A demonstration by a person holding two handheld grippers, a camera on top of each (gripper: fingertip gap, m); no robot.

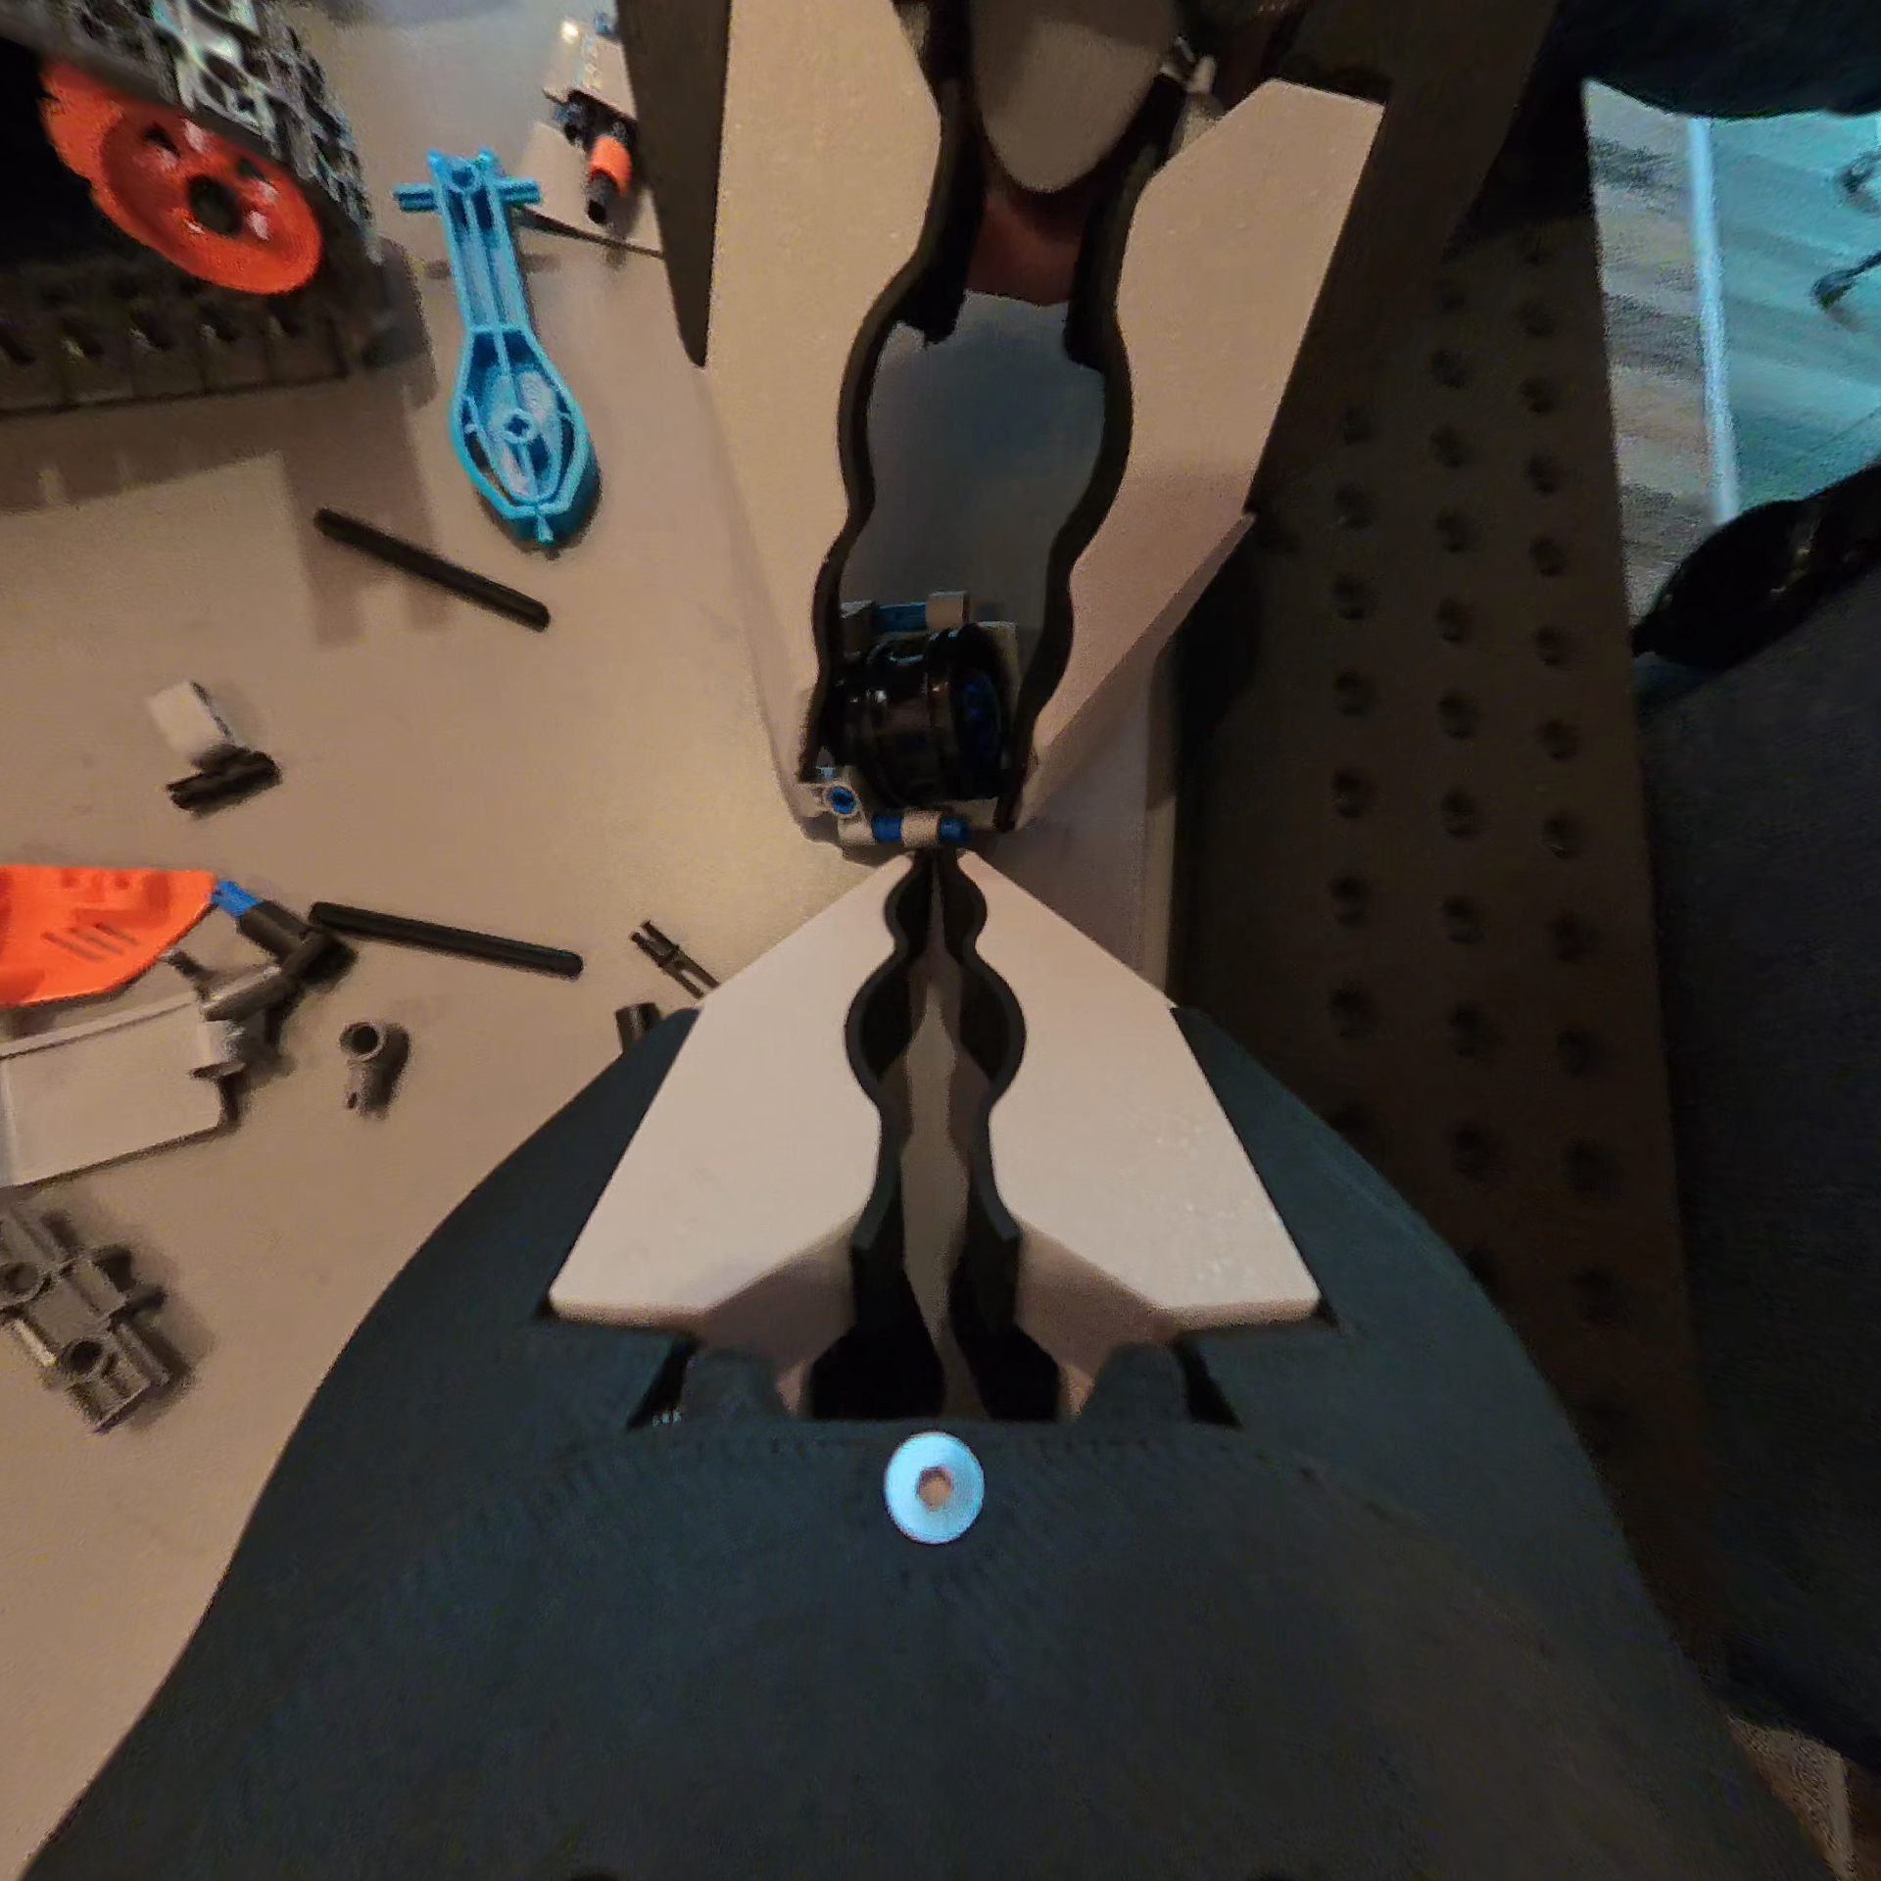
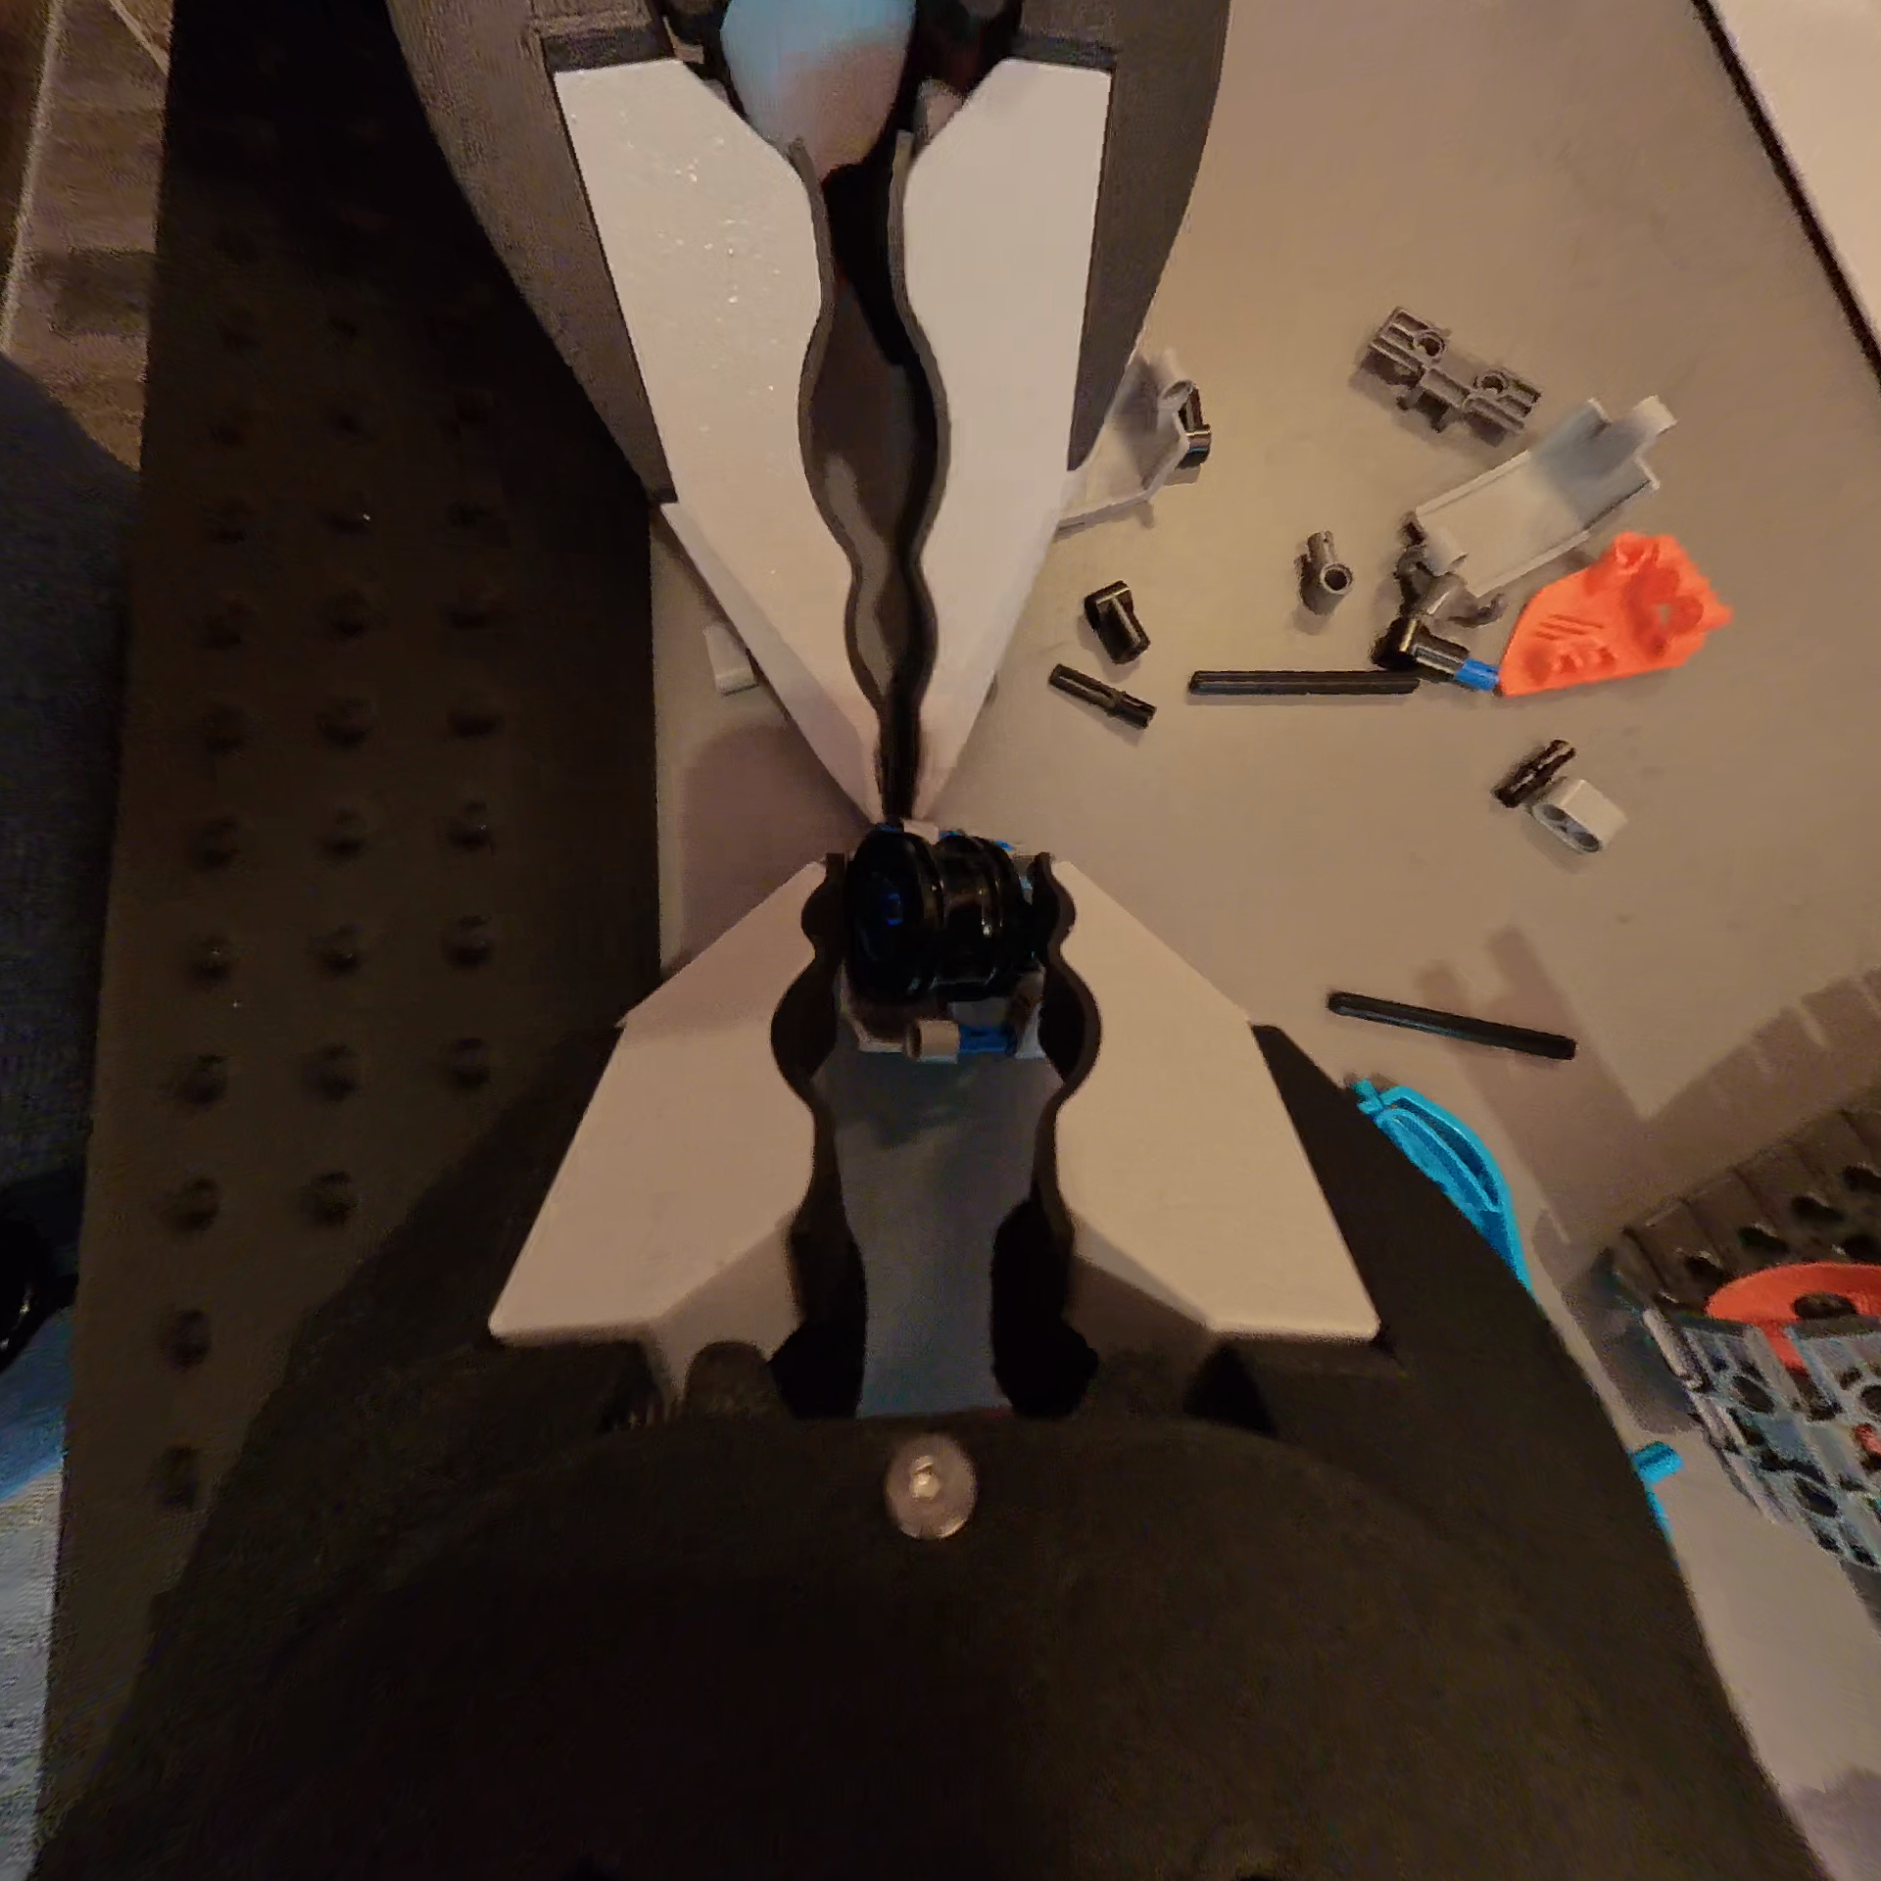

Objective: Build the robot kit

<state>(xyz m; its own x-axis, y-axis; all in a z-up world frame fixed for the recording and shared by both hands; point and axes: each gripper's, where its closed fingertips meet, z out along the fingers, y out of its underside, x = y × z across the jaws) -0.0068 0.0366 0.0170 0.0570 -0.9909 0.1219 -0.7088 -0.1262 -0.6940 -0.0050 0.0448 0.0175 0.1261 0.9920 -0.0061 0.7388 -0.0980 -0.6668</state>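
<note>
My right gripper (image 2: 936, 896) is shut on a small assembly (image 2: 931, 931) of black pulley wheels on grey and blue pieces, its pads pressing on both sides. The same assembly shows in the left wrist view (image 1: 921, 713), between the right gripper's fingers (image 1: 916, 794). My left gripper (image 1: 936, 863) faces it head on. Its fingertips are closed together and touch the grey and blue end of the assembly (image 1: 911, 827). In the right wrist view the left gripper (image 2: 898, 804) meets the assembly's far edge.
Loose parts lie on the beige table (image 1: 611, 713): a blue paddle-shaped piece (image 1: 519, 407), black axles (image 1: 433, 570) (image 2: 1450, 1026), an orange panel (image 2: 1618, 621), grey beams (image 2: 1450, 387) and a tracked model with an orange wheel (image 1: 183, 193). A dark perforated panel (image 1: 1445, 814) runs alongside. Left and right tips are no more than a few centimetres apart.
</note>
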